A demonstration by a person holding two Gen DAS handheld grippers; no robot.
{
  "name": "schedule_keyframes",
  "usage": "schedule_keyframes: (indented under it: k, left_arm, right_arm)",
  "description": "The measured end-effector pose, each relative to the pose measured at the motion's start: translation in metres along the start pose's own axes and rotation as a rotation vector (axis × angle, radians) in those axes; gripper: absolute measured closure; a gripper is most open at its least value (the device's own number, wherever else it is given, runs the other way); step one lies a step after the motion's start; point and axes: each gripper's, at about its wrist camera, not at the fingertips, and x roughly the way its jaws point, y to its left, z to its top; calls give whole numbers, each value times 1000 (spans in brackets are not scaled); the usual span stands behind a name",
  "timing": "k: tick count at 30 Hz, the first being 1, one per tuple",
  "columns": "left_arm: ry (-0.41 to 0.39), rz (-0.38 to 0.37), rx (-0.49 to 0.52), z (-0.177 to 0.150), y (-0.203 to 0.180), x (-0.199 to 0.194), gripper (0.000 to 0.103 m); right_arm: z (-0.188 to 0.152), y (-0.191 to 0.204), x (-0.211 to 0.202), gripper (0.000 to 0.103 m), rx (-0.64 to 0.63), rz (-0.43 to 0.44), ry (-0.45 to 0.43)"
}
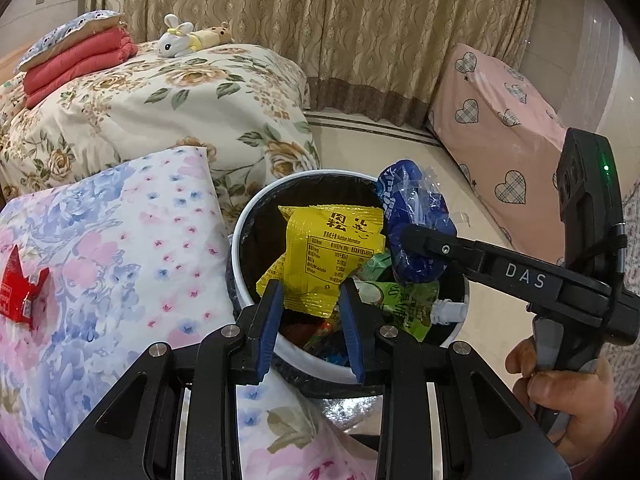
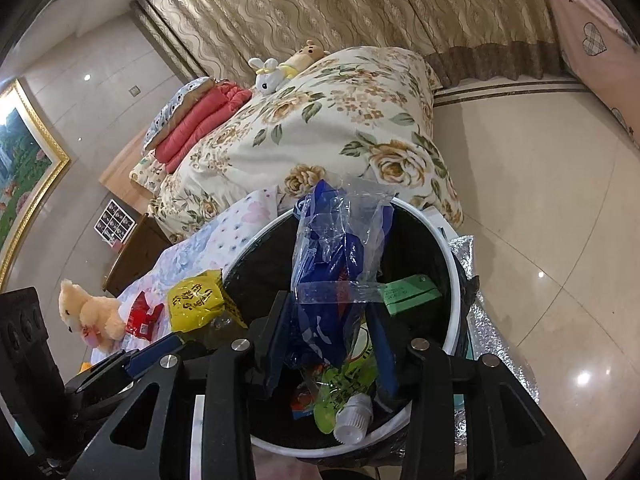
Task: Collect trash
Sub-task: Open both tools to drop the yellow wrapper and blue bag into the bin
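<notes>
A round white-rimmed trash bin [image 1: 240,236] with a black liner stands beside the bed; it also shows in the right wrist view [image 2: 450,264]. My left gripper [image 1: 312,292] is shut on a yellow snack wrapper [image 1: 328,248] and holds it over the bin; the wrapper also shows in the right wrist view [image 2: 196,300]. My right gripper [image 2: 328,312] is shut on a blue and clear plastic bag [image 2: 340,248], also over the bin; the bag shows in the left wrist view [image 1: 416,216]. A green pouch [image 1: 404,304] and other wrappers lie inside. A red wrapper [image 1: 20,288] lies on the bed.
A pastel floral quilt [image 1: 120,240] covers the bed at left, with a beige floral duvet [image 1: 180,108], folded red blanket [image 1: 76,64] and plush toys [image 1: 180,38] behind. A pink heart-print cushion [image 1: 500,120] leans at right. Glossy tile floor [image 2: 540,200] surrounds the bin. A teddy bear [image 2: 92,312] sits on the bed.
</notes>
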Motion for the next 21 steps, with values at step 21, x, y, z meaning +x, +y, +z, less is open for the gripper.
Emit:
schedule_keyframes:
  k: [21]
  left_arm:
    - [4, 17, -100, -37, 32, -26, 54]
  right_arm:
    - [-15, 8, -19, 22, 24, 26, -42]
